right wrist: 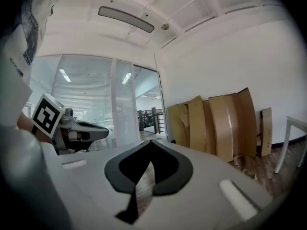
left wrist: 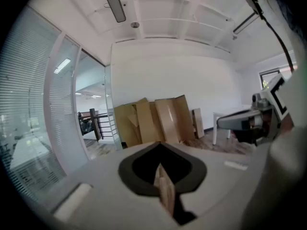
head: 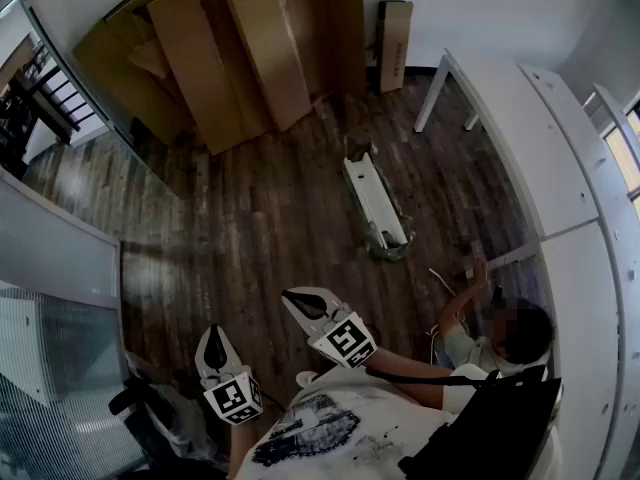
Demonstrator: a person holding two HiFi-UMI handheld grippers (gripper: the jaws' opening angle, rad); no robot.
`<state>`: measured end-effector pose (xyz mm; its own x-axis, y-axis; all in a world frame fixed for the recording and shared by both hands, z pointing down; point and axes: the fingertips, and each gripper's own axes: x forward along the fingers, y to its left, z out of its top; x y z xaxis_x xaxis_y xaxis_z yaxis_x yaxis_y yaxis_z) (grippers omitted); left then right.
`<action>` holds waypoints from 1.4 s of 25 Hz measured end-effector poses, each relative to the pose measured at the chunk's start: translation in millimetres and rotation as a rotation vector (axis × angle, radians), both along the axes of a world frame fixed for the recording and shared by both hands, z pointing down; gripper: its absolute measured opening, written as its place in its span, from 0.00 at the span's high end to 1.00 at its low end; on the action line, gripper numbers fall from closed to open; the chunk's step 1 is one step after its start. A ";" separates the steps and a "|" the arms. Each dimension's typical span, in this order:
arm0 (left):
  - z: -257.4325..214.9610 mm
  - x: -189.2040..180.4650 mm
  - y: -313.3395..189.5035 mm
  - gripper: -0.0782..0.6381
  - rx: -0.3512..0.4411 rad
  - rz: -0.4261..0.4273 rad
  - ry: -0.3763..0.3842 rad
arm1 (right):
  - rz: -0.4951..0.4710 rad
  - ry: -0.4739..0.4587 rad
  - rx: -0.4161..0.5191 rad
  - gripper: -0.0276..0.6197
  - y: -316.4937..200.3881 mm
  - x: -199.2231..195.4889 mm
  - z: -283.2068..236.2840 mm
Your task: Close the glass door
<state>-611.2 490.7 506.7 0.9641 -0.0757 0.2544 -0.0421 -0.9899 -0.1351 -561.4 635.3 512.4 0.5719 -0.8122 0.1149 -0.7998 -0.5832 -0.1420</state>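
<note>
Glass door, frosted with a white frame (left wrist: 67,119), stands at the room's left, seemingly swung open, though the pane is hard to pick out; left gripper (head: 215,340) and right gripper (head: 303,303) hover well apart from it, both clenched on nothing; brown cardboard sheets (head: 240,48) lean against the far wall.

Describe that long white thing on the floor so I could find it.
Start at the big cardboard sheets leaning on the far wall, then look down the wood floor toward the white table. The long white piece lies flat on open floor there, while the cardboard leans upright.
</note>
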 end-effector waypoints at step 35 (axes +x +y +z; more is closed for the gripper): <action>-8.1 81.0 -13.9 0.89 0.040 -0.207 0.055 | -0.079 0.035 0.031 0.95 -6.1 131.0 2.4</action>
<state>-530.2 476.7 498.7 0.9393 -0.2823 0.1951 -0.2521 -0.9534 -0.1660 -430.4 629.2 514.7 0.5094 -0.8576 0.0704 -0.8477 -0.5142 -0.1305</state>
